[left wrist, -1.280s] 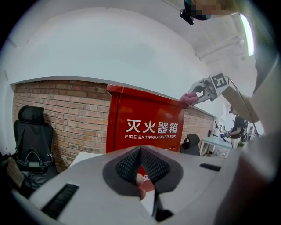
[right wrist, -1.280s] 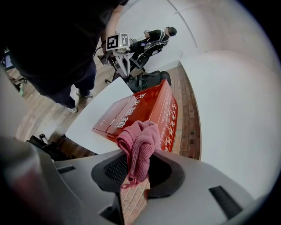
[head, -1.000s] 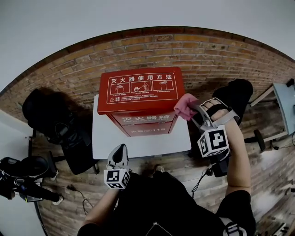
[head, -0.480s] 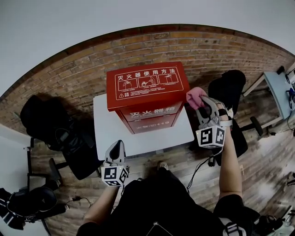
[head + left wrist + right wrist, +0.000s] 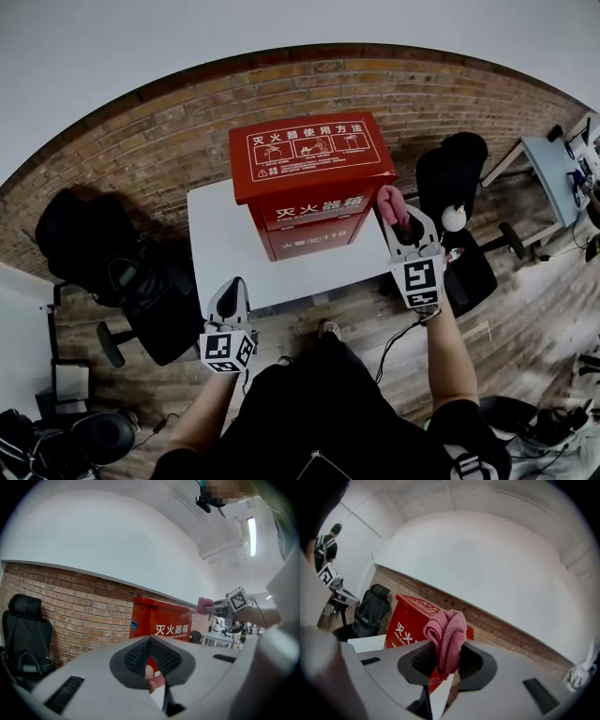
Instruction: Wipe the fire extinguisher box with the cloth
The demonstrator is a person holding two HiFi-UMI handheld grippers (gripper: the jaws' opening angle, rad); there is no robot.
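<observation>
Right gripper view: the right hand-held gripper point(image 5: 447, 662) is clamped on a bunched pink cloth point(image 5: 448, 629), just beside the red box point(image 5: 309, 159) on the white surface point(image 5: 220, 246). The left hand-held gripper point(image 5: 151, 657) is closed and empty. A hard wipe could tug the cloth loose. The box front reads 灭火器箱, its top 灭火器使用方法

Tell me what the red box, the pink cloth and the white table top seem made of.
Red box: likely painted sheet metal; flat panels, crisp folded edges, smooth semi-gloss with printed white lettering. Pink cloth: soft knitted or terry-like fabric; fine ribbed texture, limp folds. White table top: smooth matte board, possibly laminate; material uncertain.
</observation>
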